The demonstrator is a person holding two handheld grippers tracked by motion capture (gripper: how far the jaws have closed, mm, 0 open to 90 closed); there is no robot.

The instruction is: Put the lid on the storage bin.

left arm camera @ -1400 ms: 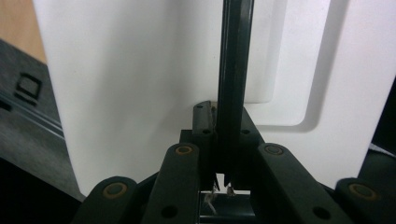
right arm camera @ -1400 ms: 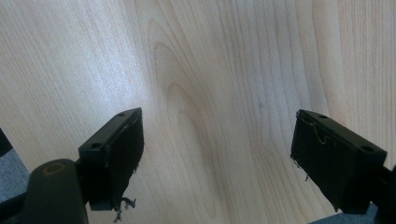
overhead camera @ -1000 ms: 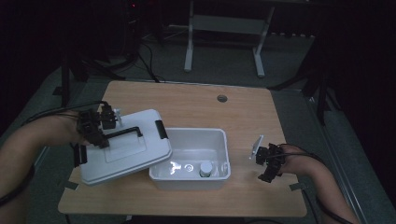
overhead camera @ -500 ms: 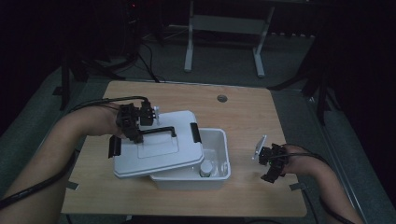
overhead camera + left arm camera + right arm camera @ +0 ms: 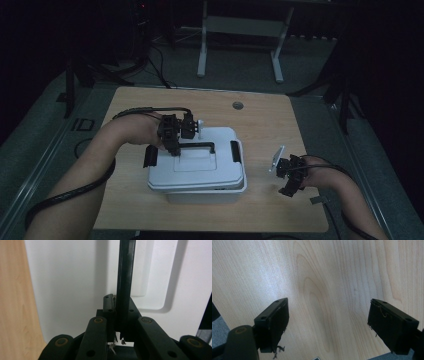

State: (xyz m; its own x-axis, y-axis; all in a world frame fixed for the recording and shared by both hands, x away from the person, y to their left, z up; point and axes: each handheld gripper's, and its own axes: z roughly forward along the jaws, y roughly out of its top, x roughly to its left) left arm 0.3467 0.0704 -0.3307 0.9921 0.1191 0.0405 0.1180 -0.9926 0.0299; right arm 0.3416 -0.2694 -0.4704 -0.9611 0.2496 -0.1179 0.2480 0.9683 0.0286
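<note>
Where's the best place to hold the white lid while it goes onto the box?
By the black handle on top of the lid, coming from above. It is a slim raised bar along the lid's middle, narrow enough for the fingers; the left gripper is already shut on it.

Your right gripper [image 5: 328, 322] points down at the pale wooden table [image 5: 332, 277], its two black jaws spread wide apart with nothing but bare wood grain between them. Beyond the left jaw, at the lower corner, a strip of grey floor [image 5: 218, 336] shows.
</note>
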